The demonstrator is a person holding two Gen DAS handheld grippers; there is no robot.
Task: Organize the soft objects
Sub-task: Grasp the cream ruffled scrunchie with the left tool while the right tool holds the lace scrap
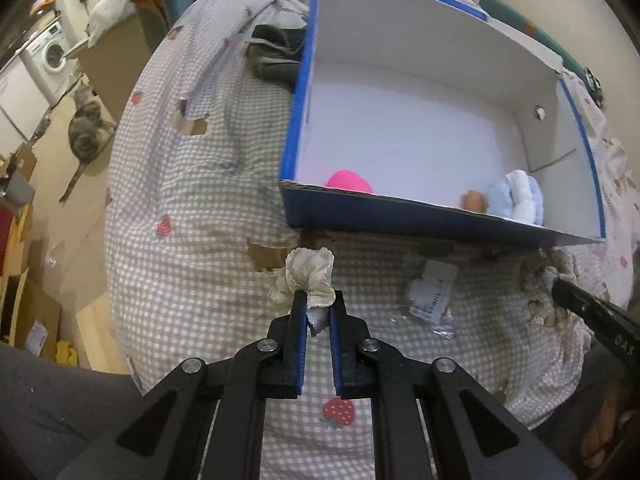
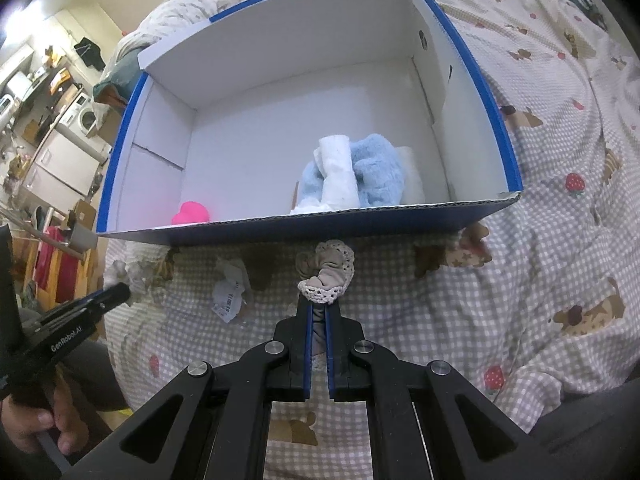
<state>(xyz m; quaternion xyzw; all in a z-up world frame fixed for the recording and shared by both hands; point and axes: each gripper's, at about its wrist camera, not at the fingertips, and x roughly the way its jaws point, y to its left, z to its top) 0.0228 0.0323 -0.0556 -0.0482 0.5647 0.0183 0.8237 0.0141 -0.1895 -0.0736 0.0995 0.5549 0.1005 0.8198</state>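
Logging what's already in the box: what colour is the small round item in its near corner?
Bright pink, seen best in the right wrist view, inside the box.

Both wrist views look down, close — sharing the blue box (image 1: 420, 216) (image 2: 304, 232) on the bed.

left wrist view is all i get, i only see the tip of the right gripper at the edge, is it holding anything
observer: yes, the right gripper is shut on a taupe cloth with lace trim, outside the box, in front of its near wall.
operator: what's the blue thing in the box, the near wall hides half of it
observer: a fluffy blue cloth with a white roll lying across it.
operator: anything behind it
observer: a white piece, between the blue cloth and the right wall.
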